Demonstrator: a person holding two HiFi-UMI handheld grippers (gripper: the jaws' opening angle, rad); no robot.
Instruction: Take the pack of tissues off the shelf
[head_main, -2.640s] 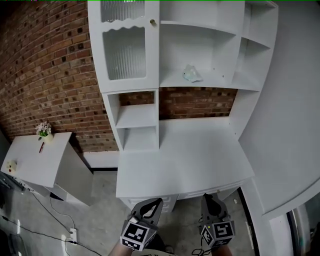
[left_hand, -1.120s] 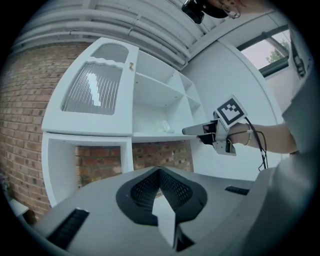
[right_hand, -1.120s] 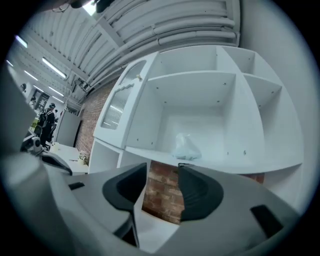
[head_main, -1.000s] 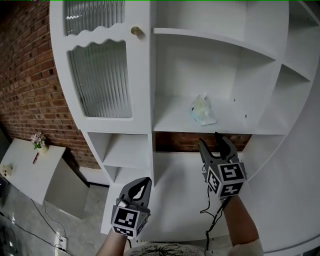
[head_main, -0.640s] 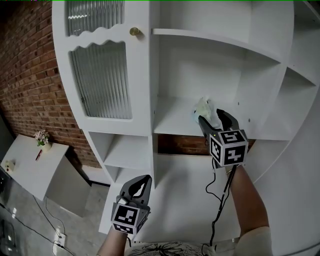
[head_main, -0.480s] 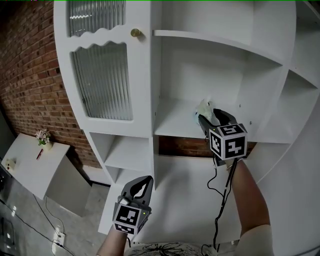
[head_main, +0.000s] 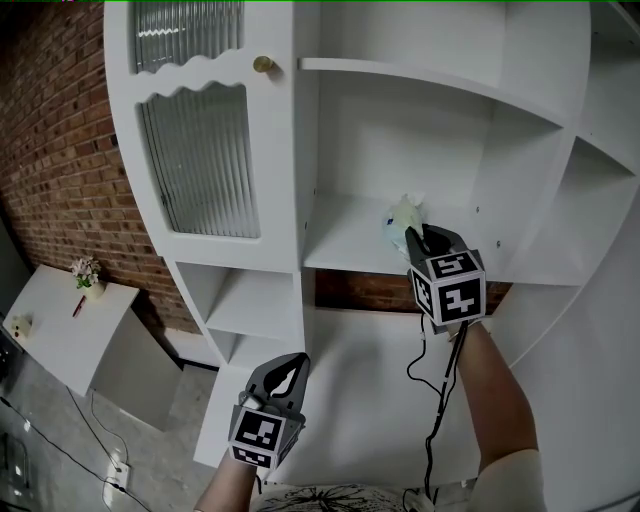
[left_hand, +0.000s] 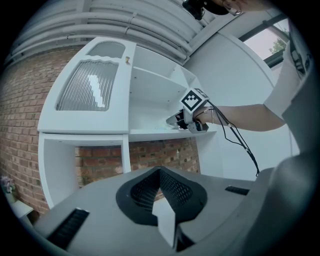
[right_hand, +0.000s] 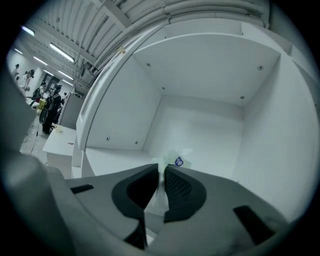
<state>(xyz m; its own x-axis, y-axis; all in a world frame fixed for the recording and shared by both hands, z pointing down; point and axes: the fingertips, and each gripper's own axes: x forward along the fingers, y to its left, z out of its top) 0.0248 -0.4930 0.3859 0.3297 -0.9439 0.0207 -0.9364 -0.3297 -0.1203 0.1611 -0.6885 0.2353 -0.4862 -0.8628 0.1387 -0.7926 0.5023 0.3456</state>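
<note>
your left claw (head_main: 285, 372) hangs low and close to you, over the near left part of the white surface (head_main: 350, 400). its jaws are clenched tip to tip, with nothing between them.

further out and higher, your right arm reaches up to the shelf (head_main: 340, 240) above the surface. your right claw (head_main: 421, 237) is at the shelf's front edge with its marker cube facing you, and its jaws are closing on the tissues (head_main: 402, 212). in the right gripper view the pack's thin plastic is pinched between the two dark pads, and the rest of the pack sticks out past the tips.

the tissues are in the open middle bay, near the front of the shelf and right of its middle. the pack is pale green-white with a small blue mark. i cannot tell whether its base touches the board.

left of the bay is a door (head_main: 200, 160) with ribbed glass and a brass knob (head_main: 263, 64) by its top corner. behind the unit runs a brick wall (head_main: 50, 150). down at far left stands a small table (head_main: 50, 320) with a sprig of flowers (head_main: 85, 270).
</note>
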